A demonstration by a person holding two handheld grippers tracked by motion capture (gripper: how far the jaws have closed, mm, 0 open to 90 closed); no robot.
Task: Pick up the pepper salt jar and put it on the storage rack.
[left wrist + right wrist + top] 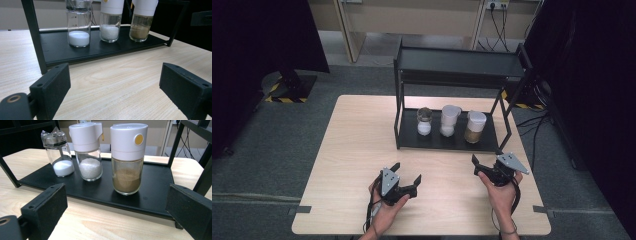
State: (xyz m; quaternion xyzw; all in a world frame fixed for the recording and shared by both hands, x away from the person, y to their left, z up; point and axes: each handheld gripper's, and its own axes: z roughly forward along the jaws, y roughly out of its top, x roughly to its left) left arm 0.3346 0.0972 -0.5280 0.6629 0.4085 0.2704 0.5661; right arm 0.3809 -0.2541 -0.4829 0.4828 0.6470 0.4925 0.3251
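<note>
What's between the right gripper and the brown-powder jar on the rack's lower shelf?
Nothing visible. The right gripper, jaws open, faces the brown-powder jar across bare table and the shelf's front edge. The rack's post stands off to the side.

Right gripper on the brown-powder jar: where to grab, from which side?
Judging by its pose, grip the glass jar of brown powder with the white cap on its round glass body below the cap, from the open front of the black metal rack. It stands upright, rightmost, and the right gripper is open.
</note>
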